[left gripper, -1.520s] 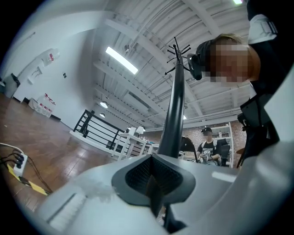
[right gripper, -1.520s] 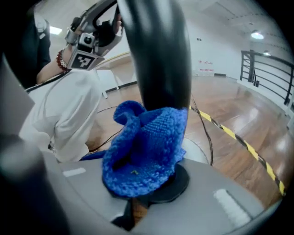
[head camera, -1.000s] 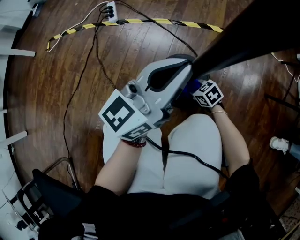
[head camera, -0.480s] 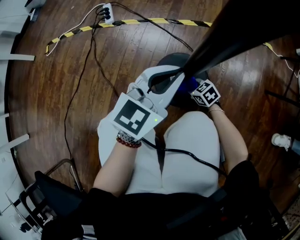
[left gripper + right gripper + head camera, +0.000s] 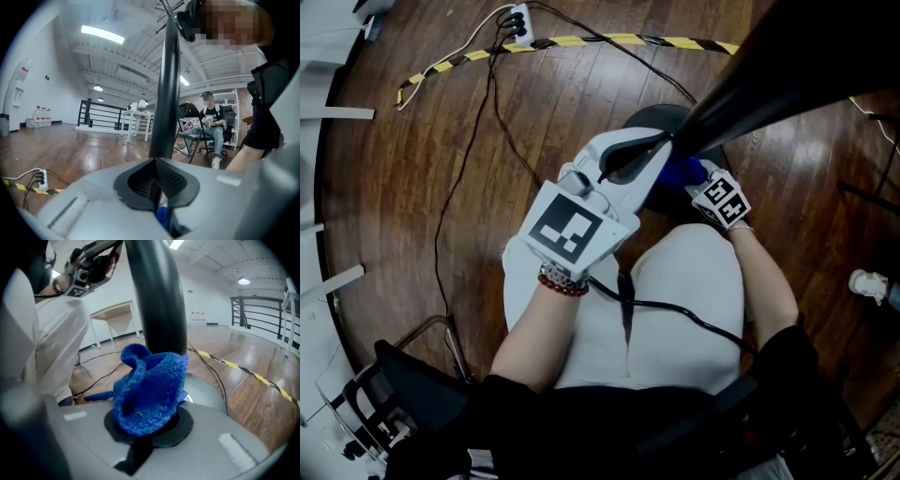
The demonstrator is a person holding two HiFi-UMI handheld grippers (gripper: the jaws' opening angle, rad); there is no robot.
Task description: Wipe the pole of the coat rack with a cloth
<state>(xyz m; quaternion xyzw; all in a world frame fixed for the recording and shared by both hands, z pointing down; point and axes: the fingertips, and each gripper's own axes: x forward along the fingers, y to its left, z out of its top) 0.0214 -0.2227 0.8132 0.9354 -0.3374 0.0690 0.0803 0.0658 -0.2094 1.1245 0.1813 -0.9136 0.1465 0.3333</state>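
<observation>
The black coat rack pole (image 5: 769, 75) slants from the upper right down to its round dark base (image 5: 652, 117) on the wood floor. My left gripper (image 5: 661, 148), white with a marker cube, has its dark jaws closed round the pole (image 5: 166, 93) low down. My right gripper (image 5: 689, 173) sits just beyond it, mostly hidden except for its marker cube. It is shut on a blue knitted cloth (image 5: 150, 385), bunched up against the pole (image 5: 157, 301) just above the base (image 5: 206, 390). A scrap of the cloth (image 5: 161, 216) shows below the left jaws.
A power strip (image 5: 522, 19), black cables (image 5: 469, 141) and yellow-black tape (image 5: 581, 42) lie on the floor beyond the base. The holder's white-trousered knees (image 5: 684, 300) press close under both grippers. A person sits on a chair (image 5: 211, 126) farther off, near a white table (image 5: 136, 117).
The left gripper has shifted slightly right along the pole. The right gripper with the cloth has moved a little toward me and to the right.
</observation>
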